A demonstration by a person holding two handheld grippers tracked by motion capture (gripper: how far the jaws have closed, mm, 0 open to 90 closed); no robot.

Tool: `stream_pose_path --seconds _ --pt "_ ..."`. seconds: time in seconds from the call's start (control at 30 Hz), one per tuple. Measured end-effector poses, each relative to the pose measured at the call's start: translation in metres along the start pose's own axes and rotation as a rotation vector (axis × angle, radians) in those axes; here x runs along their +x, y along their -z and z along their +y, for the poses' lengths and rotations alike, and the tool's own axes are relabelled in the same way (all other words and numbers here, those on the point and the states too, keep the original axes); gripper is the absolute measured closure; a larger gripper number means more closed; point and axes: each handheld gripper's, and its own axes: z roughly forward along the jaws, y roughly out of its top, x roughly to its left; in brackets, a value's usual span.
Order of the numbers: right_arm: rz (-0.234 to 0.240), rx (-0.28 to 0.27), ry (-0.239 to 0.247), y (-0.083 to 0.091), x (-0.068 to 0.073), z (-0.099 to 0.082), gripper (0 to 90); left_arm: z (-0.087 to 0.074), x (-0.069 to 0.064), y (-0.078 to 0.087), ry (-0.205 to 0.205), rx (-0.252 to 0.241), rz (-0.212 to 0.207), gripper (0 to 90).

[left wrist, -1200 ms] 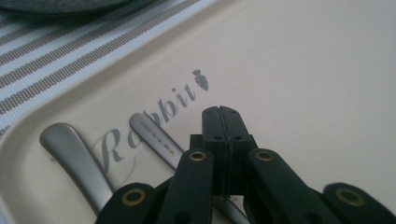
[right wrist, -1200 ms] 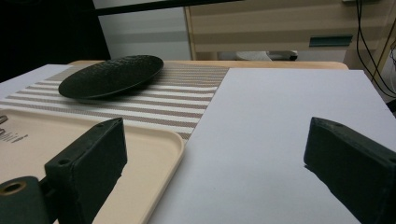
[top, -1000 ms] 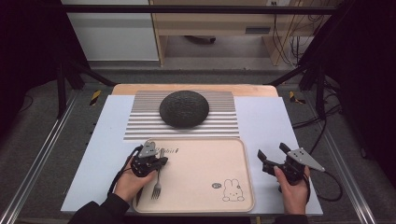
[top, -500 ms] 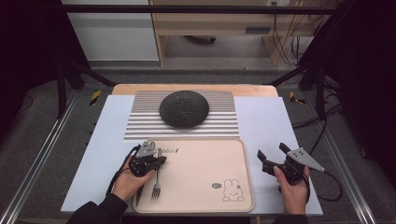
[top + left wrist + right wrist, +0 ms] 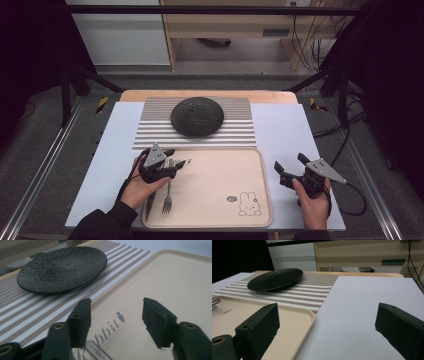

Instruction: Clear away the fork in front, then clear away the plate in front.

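Note:
My left gripper (image 5: pixel 173 161) (image 5: pixel 116 307) hovers low over the left part of the beige tray (image 5: pixel 220 200) (image 5: pixel 175 282). Its jaws have just been opening and now stand apart, pressing on nothing. A silver fork (image 5: pixel 168 195) lies on the tray under it, tines toward the person. The end of its handle (image 5: pixel 93 353) shows below, between the jaws. My right gripper (image 5: pixel 289 161) (image 5: pixel 327 312) rests open on the pale sheet, right of the tray, with nothing between its jaws. A black textured plate (image 5: pixel 197 116) (image 5: pixel 62 267) (image 5: pixel 275 278) sits on the striped mat (image 5: pixel 240 132).
A darker slim utensil (image 5: pixel 150 202) lies beside the fork at the tray's left rim. The tray carries a rabbit drawing (image 5: pixel 247 204) near its right front corner. A pale blue sheet (image 5: pixel 285 130) covers the table. Dark frame rails flank both sides.
The left gripper's jaws stand wider than half a second ago, and the fork lies flat on the tray. The right hand has kept still.

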Motion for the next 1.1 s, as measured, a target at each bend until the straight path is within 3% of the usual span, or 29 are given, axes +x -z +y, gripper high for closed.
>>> stream_pose_path --seconds 0.07,0.3,0.43,0.63,0.77,0.93,1.1 --pt "0.002 0.004 0.011 0.000 0.000 0.000 5.5 0.003 0.001 -0.001 0.002 -0.004 -0.001 26.6" --pt "0.036 0.027 0.027 0.000 0.001 -0.001 6.5 0.012 0.003 -0.003 0.006 -0.017 0.004 11.2" --pt "0.071 0.044 0.044 0.000 0.004 -0.001 7.1 0.017 0.008 -0.003 -0.010 -0.030 0.001 5.9" --pt "0.098 0.071 0.102 0.002 0.005 -0.001 7.6 0.027 0.019 -0.009 -0.049 -0.008 -0.003 5.5" --pt "0.109 0.070 0.129 0.006 0.005 -0.004 7.1 0.035 0.024 -0.014 -0.105 0.022 0.004 5.4" --pt "0.106 0.055 0.123 0.008 0.006 -0.004 6.9 0.049 0.031 -0.022 -0.159 0.064 0.002 5.6" --pt "0.112 0.066 0.123 0.006 0.006 -0.006 6.4 0.062 0.032 -0.030 -0.269 0.110 -0.012 5.8"
